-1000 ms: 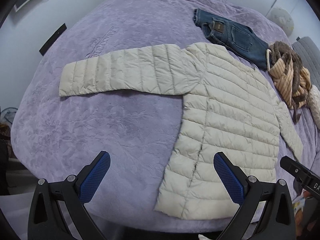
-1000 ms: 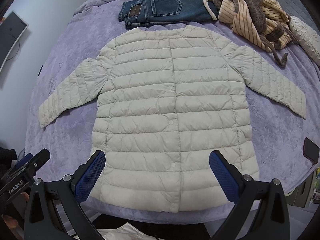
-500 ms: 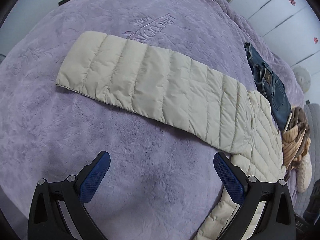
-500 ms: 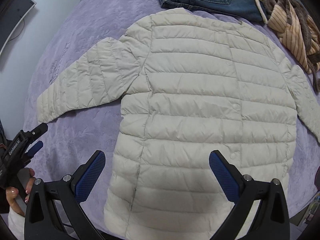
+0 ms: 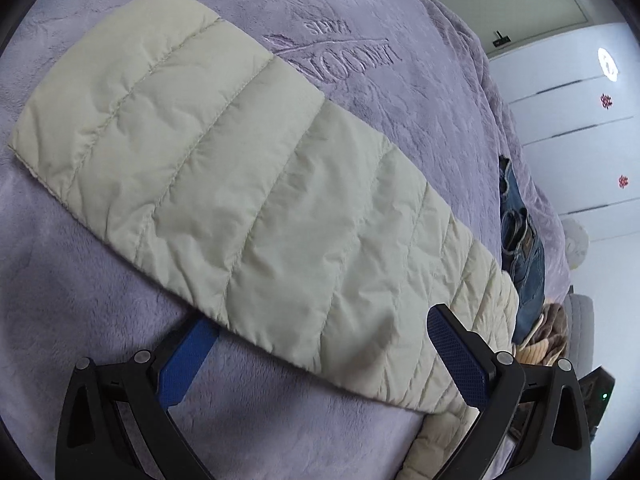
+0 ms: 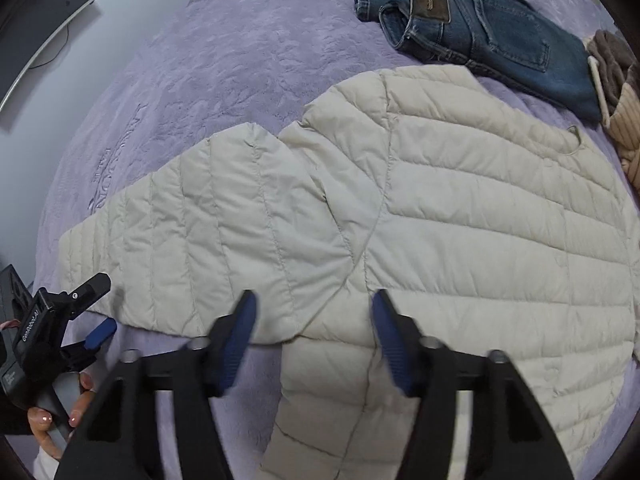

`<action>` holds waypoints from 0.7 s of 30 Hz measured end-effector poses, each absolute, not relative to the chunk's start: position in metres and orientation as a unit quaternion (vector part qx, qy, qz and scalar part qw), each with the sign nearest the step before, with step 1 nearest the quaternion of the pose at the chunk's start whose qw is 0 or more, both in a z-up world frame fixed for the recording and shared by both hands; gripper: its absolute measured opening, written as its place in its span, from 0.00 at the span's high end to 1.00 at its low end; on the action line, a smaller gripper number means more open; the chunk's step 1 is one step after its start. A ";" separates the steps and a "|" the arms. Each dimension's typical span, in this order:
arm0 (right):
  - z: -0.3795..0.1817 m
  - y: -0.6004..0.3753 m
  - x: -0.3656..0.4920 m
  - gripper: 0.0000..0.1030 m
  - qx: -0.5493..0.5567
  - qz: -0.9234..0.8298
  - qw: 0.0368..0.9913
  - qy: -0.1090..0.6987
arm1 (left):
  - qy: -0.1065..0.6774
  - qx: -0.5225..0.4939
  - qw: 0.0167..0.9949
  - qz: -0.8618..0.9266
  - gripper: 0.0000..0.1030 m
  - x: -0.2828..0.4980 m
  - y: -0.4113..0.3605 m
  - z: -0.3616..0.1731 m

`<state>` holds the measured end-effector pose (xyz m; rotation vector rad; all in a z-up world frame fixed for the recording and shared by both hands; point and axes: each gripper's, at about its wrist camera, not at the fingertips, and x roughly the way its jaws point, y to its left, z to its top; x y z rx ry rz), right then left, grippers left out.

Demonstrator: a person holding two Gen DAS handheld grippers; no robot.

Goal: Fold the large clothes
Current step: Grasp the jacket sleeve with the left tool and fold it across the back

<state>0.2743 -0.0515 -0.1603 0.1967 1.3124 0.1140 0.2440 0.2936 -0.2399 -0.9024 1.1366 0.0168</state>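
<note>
1. The left gripper (image 5: 320, 354) sits at the near edge of the cream quilted puffer jacket's sleeve (image 5: 224, 168). Its jaws stand wide apart: one blue pad is tucked under the sleeve's near edge, the other rests above the fabric, so the sleeve lies between them but is not yet pinched.
2. The sleeve's long axis runs from its cuff at the far left toward the jacket body at the near right, flat on the purple plush bedspread (image 5: 100, 320).
3. The cream quilted puffer jacket (image 6: 480, 220) lies spread flat across the bed, sleeve out to the left, collar on the far side beside the folded blue jeans (image 6: 480, 24).
4. The right gripper (image 6: 312, 320) hangs just over the armpit seam, where sleeve meets body. Its jaws are closing, with fabric beneath and between the pads; whether they press it yet I cannot tell.
5. Judged from this, the sleeve folds rightward across the body: the left gripper is nearer the sleeve's outer length, the right one nearer the hinge.
</note>
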 end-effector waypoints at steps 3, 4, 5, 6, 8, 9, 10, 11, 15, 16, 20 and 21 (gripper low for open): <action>-0.181 -0.052 0.288 0.76 0.131 0.064 0.777 0.612 | 0.504 -0.429 0.749 0.031 0.00 0.253 0.307 -0.242; -0.186 -0.050 0.290 0.76 0.131 0.066 0.778 0.611 | 0.499 -0.429 0.752 0.039 0.01 0.256 0.310 -0.242; -0.192 -0.048 0.291 0.76 0.128 0.070 0.778 0.611 | 0.498 -0.427 0.753 0.049 0.09 0.259 0.313 -0.242; -0.199 -0.045 0.293 0.76 0.125 0.074 0.775 0.616 | 0.502 -0.420 0.754 0.059 0.30 0.262 0.315 -0.243; -0.211 -0.041 0.295 0.77 0.121 0.072 0.770 0.622 | 0.507 -0.407 0.758 0.061 0.65 0.268 0.317 -0.244; -0.216 -0.040 0.295 0.77 0.120 0.071 0.771 0.621 | 0.505 -0.410 0.758 0.044 0.81 0.272 0.315 -0.244; -0.219 -0.039 0.295 0.77 0.122 0.071 0.772 0.620 | 0.502 -0.411 0.760 0.028 0.86 0.273 0.314 -0.242; -0.221 -0.039 0.295 0.77 0.125 0.071 0.773 0.617 | 0.500 -0.404 0.766 0.018 0.87 0.275 0.311 -0.237; -0.227 -0.038 0.293 0.77 0.134 0.074 0.779 0.608 | 0.471 -0.371 0.799 -0.040 0.87 0.270 0.294 -0.200; -0.228 -0.039 0.292 0.77 0.137 0.077 0.780 0.606 | 0.463 -0.364 0.806 -0.056 0.87 0.271 0.287 -0.188; -0.227 -0.043 0.286 0.77 0.145 0.092 0.781 0.600 | 0.438 -0.323 0.830 -0.124 0.87 0.274 0.244 -0.141; -0.223 -0.049 0.280 0.77 0.155 0.100 0.778 0.601 | 0.434 -0.309 0.835 -0.140 0.87 0.274 0.228 -0.130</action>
